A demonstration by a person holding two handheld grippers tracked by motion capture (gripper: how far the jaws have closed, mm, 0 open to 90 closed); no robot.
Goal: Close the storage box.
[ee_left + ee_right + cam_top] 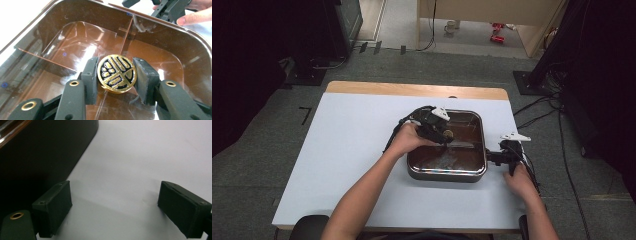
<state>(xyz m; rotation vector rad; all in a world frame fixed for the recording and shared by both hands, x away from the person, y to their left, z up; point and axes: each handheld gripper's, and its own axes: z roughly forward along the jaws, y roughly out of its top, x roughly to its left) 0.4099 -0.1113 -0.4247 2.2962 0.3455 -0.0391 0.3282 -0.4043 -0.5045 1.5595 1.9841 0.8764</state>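
Between the pads of your left hand-held gripper (116, 75) sits a round gold-and-black disc (117, 74), standing tilted on its edge with its patterned face turned toward the camera. Both pads lie against the disc's rim, so your left hand-held gripper is clamped on it. Just below and all around that gripper is the brown tray (160, 57), its glossy floor crossed by thin raised dividers; the disc hangs low inside it, near where two dividers meet. From above, your left hand-held gripper (443, 133) reaches over the tray's left wall (409, 162) into its middle.

Your right hand-held gripper (115, 207) has its jaws wide apart with nothing between them, only bare white tabletop (140, 157) beneath. The tray's dark outer wall (50, 152) stands just to that gripper's left, and from above it (498, 157) sits right beside the tray's right edge.
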